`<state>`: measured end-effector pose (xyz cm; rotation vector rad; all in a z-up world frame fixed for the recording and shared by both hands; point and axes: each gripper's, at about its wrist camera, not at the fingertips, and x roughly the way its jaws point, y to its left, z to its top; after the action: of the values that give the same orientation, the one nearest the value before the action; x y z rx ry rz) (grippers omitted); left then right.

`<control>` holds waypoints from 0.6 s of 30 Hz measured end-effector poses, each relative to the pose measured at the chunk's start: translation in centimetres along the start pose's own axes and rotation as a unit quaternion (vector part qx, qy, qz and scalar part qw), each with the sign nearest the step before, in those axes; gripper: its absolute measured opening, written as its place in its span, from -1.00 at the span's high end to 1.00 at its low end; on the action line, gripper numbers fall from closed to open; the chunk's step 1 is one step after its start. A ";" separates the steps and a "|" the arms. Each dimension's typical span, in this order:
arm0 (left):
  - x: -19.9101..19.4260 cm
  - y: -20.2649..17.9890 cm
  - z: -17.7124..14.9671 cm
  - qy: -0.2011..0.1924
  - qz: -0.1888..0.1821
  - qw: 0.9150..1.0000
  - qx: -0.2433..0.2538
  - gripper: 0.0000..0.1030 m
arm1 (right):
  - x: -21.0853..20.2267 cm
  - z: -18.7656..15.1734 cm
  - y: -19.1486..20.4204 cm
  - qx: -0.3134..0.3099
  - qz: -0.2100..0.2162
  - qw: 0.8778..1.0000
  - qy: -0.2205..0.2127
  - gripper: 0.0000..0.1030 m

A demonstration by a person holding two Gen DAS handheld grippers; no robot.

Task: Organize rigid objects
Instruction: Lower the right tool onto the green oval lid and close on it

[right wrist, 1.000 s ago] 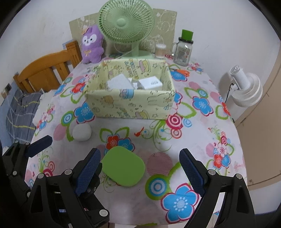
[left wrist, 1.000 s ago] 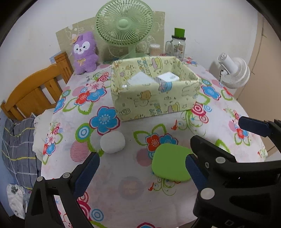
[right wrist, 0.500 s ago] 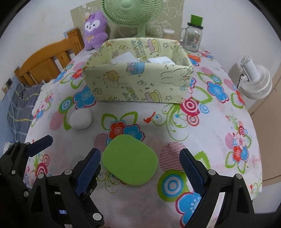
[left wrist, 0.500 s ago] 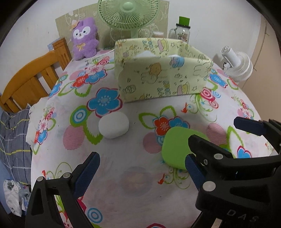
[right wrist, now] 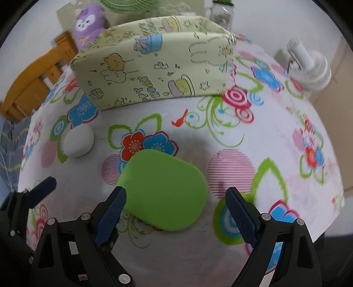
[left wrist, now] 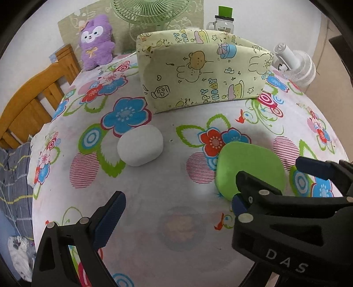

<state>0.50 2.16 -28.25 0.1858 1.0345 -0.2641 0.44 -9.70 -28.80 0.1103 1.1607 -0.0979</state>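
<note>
A flat green rounded case [right wrist: 165, 189] lies on the flowered tablecloth, its near edge between the fingertips of my right gripper [right wrist: 176, 214], which is open with both pads clear of it. The same green case [left wrist: 249, 167] sits to the right in the left wrist view. A white rounded case [left wrist: 140, 145] lies farther left, beyond my left gripper [left wrist: 174, 207], which is open with only cloth between its fingers. A pale yellow cartoon-print box [left wrist: 198, 72] stands behind both cases; its inside is hidden.
A purple plush toy [left wrist: 96, 42], a green fan [left wrist: 152, 13] and a green-lidded jar [left wrist: 224, 16] stand behind the box. A white fan [left wrist: 295, 66] is off the table's right edge, a wooden chair [left wrist: 35, 97] off its left. The table's rim [right wrist: 331, 216] runs near my right gripper.
Both grippers have sunk toward the table. The cases look larger and closer, the green one now reaches between the right fingertips, and the box's inside has dropped out of sight.
</note>
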 end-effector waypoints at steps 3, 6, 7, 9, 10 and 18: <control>0.4 0.4 0.3 0.001 -0.006 1.000 0.002 -0.90 | 0.3 0.1 0.1 0.018 -0.002 1.000 0.000 -0.81; 0.8 0.7 0.4 0.003 -0.009 1.000 0.006 -0.90 | 0.8 0.1 0.1 0.037 -0.002 0.999 0.009 -0.81; 0.8 0.8 0.4 0.003 -0.008 1.000 0.006 -0.90 | 1.0 0.1 0.2 0.047 -0.001 0.999 0.013 -0.81; 1.0 1.0 0.3 0.003 -0.008 1.000 0.010 -0.90 | 1.3 -0.1 0.3 0.069 0.000 0.997 0.019 -0.86; 1.0 1.2 0.2 0.002 -0.009 1.000 0.010 -0.90 | 1.3 -0.2 0.5 0.074 -0.007 0.997 0.018 -0.89; 1.3 2.5 0.4 0.003 -0.015 1.000 0.006 -0.90 | 2.0 -0.1 2.0 0.109 -0.044 0.993 0.020 -0.97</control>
<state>2.19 4.29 -29.12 0.1812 1.0429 -0.2973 1.43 -7.75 -30.61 0.2549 1.1928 -0.3012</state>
